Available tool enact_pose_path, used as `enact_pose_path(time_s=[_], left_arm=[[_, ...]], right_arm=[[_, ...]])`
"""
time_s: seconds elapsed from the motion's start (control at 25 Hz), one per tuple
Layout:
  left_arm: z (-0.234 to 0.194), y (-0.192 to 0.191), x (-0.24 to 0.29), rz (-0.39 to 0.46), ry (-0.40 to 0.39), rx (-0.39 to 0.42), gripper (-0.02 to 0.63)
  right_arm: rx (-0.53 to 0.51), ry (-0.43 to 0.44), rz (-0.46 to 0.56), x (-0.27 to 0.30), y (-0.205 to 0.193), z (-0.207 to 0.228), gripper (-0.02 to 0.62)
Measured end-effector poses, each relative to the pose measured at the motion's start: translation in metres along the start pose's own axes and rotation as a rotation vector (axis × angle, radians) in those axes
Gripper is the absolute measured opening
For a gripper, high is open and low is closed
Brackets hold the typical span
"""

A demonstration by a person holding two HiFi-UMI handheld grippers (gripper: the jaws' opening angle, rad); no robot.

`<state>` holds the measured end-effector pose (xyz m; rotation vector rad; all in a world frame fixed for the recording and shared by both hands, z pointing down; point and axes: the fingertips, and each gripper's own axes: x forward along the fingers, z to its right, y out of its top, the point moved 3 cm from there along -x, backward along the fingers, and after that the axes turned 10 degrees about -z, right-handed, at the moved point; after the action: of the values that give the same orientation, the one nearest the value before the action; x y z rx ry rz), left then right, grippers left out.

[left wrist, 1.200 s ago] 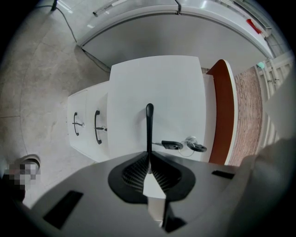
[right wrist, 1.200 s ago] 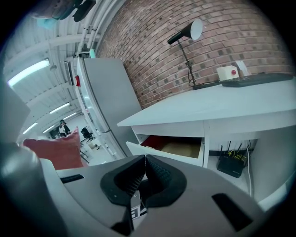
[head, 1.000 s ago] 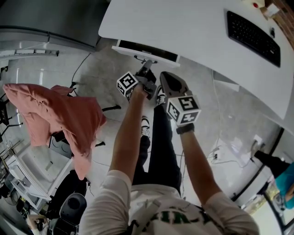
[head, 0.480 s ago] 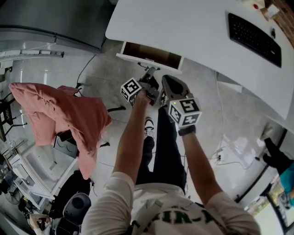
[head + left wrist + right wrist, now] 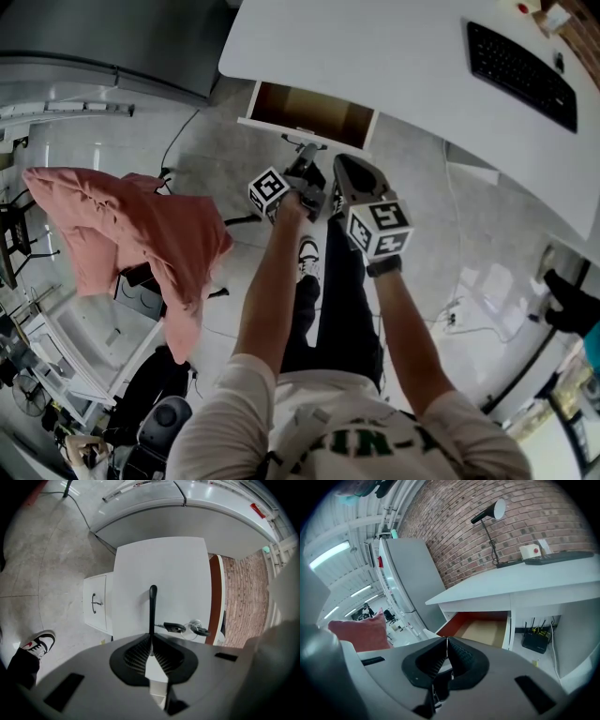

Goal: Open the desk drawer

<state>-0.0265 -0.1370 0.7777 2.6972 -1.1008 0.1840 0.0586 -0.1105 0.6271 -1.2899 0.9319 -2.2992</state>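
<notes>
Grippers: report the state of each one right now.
Left gripper: closed on the drawer handle.
Right gripper: closed, nothing between its jaws.

Readable text: practically none.
- Shirt point(image 5: 309, 431): green block lettering across the chest, creased and cut off by the frame edge. The middle possibly reads "IN", not confirmed.
- Marker cubes point(image 5: 269, 192): black-and-white square code patterns only, with no letters or digits.
- Keyboard point(image 5: 518, 75): key legends too small to resolve.
- Grey cabinet point(image 5: 225, 524): small red tag point(image 5: 257, 510) near the top edge, print illegible in both gripper views.
- Shoe point(image 5: 40, 642): red and black side markings, no legible brand name.
</notes>
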Motion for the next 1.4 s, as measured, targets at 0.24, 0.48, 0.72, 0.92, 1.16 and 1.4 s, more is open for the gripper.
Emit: enact_pose_path(time_s=[0.24,0.48,0.72,0.92,1.16,1.4], left_arm=[[-0.002,-0.004,-0.011,0.003,0.023,-0.013,0.017],[-0.005,-0.014,-0.026,-0.007,0.046,-0.026,0.017],[-0.011,-0.022,-0.041,0.006,0.044,-0.044,0.017],[-0.015,-0.032,-0.049,0.016,0.048,-0.061,0.017],[-0.020,-0.036,-0.056,0.028,0.046,-0.059,0.017],[-0.018,-0.037,-0.057,0.036,0.041,-0.062,0.017]], right_arm=[[0.034,-0.013,0.013,-0.005,0.000,-0.004,0.005],[0.070,-0.027,0.036,-0.007,0.005,-0.004,0.005],[0.044,-0.040,0.014,-0.004,-0.005,-0.013,0.005],[0.037,-0.046,-0.002,-0.008,-0.011,-0.018,0.005],[0.027,-0.051,-0.011,-0.017,-0.013,-0.017,0.005],[0.036,-0.062,-0.022,-0.020,-0.021,-0.012,0.005]])
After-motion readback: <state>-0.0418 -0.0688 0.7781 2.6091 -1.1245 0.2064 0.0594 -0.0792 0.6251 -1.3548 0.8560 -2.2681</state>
